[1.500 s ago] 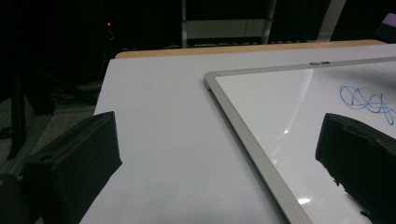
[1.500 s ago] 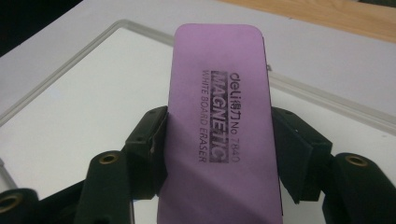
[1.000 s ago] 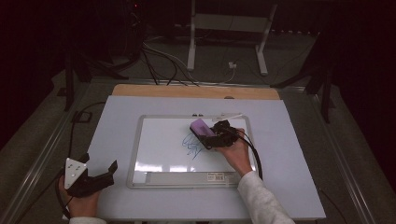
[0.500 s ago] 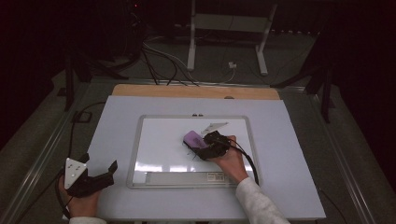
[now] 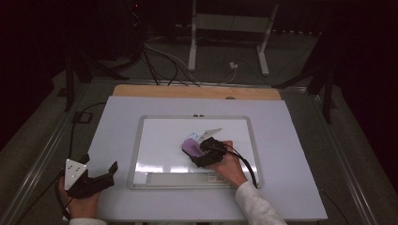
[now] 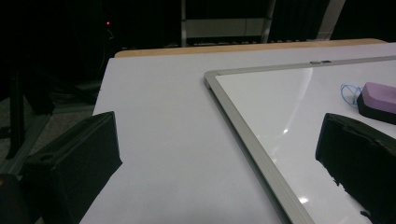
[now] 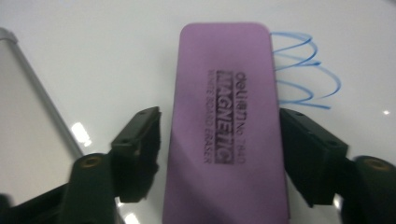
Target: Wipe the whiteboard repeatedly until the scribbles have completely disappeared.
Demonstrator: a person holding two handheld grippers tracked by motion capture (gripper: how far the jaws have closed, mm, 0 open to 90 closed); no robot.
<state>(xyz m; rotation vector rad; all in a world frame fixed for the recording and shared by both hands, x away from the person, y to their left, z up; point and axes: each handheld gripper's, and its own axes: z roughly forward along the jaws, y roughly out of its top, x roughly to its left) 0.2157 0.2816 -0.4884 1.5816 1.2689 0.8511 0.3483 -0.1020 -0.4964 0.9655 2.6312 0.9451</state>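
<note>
Right gripper point(image 7: 219, 140) straddles the purple eraser point(image 7: 226, 116) on the whiteboard point(image 5: 159, 140), its jaws just opened and no longer pressing the eraser's sides.

Seen in the right gripper view, the eraser is a flat purple block with rounded corners and dark print reading "deli MAGNETIC", the lettering running along its length. Its long axis runs along the jaws' own line, straight away from the gripper, with a narrow gap visible at the left jaw. Blue scribbles point(image 7: 303, 70) lie on the board just beside its far right edge. In the high view the eraser point(image 5: 191, 146) lies flat near the board's middle. Left gripper point(image 5: 96, 178) rests on the table point(image 5: 291, 187) with jaws wide and nothing between them.
</note>
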